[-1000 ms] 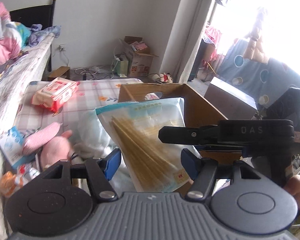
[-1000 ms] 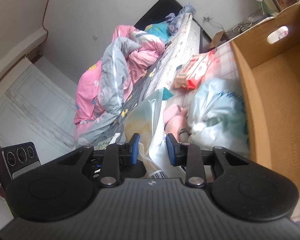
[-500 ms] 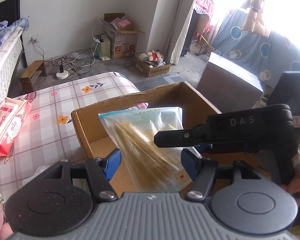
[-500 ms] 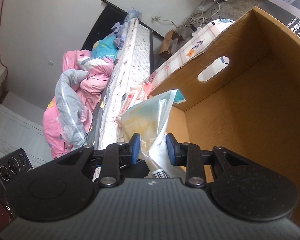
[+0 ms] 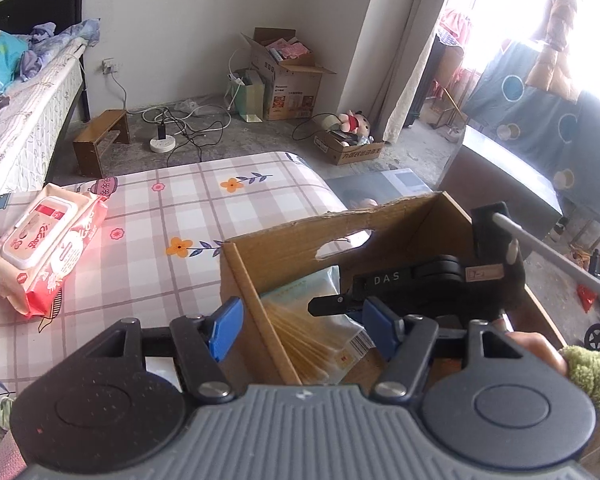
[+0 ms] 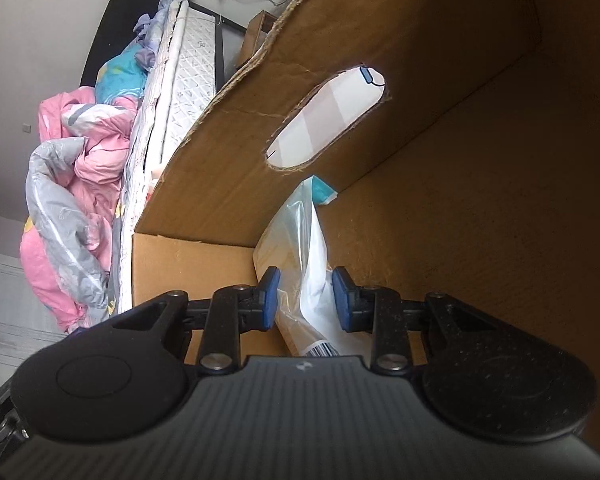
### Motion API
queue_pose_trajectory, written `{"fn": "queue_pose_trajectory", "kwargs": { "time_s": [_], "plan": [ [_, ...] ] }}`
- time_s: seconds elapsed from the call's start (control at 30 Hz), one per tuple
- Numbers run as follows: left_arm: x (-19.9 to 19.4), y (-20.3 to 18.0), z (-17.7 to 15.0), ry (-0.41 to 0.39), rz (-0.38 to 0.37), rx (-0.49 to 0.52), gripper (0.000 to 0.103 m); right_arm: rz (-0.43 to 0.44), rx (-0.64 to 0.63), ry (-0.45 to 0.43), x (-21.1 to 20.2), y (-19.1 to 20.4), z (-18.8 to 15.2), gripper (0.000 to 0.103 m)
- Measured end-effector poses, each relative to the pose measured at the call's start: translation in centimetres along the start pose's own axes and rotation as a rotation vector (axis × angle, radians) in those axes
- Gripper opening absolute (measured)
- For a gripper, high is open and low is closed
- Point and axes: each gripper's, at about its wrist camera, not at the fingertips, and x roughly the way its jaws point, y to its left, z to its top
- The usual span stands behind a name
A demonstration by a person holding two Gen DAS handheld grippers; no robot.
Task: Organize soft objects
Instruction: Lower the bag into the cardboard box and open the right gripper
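We read "DAS" in pale letters on the right claw (image 5: 340,304) body. A barcode on the plastic bag (image 6: 300,248) is too small to read.

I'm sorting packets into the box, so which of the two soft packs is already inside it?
The clear plastic bag with yellowish contents, inside the cardboard box beside the right gripper. The pink wet-wipes pack lies outside on the checked cloth.

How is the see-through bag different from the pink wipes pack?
The see-through bag sits inside the cardboard box; the pink wipes pack lies on the checked table. The bag sits between the right gripper jaws; nothing touches the pack. Both are soft plastic packets.
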Motion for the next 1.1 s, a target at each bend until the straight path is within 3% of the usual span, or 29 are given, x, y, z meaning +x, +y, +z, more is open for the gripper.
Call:
{"fn": "queue_pose_trajectory", "kwargs": {
  "time_s": [0.27, 0.33, 0.4, 0.57, 0.73, 0.87, 1.1],
  "plan": [
    [-1.9, 1.5, -1.0, -0.012, 0.025, -0.023, 0.070, -0.018, 0.090, -0.014, 2.3, -0.6, -1.6, 0.031],
    [-2.5, 1.8, -1.4, -0.018, 0.031, -0.026, 0.071, -0.021, 0.094, -0.012, 2.2, -0.5, -2.0, 0.036],
    [-3.1, 1.9, -1.9, -0.022, 0.040, -0.028, 0.072, -0.024, 0.091, -0.028, 1.6, -0.4, -2.1, 0.051],
    [-5.4, 2.4, -3.2, -0.044, 0.059, -0.039, 0.073, -0.016, 0.073, -0.091, -0.5, -0.3, -2.2, 0.059],
    [-8.8, 3.0, -5.1, -0.065, 0.092, -0.052, 0.076, -0.075, 0.091, -0.065, -0.3, -0.3, -3.0, 0.059],
    [-11.9, 4.3, -7.5, -0.086, 0.121, -0.094, 0.079, -0.135, 0.067, -0.056, -0.2, -0.3, -3.7, 0.050],
    [-16.5, 6.9, -13.2, -0.121, 0.216, -0.185, 0.083, -0.147, 0.055, -0.058, 1.2, -0.3, -4.6, 0.048]
  ]
}}
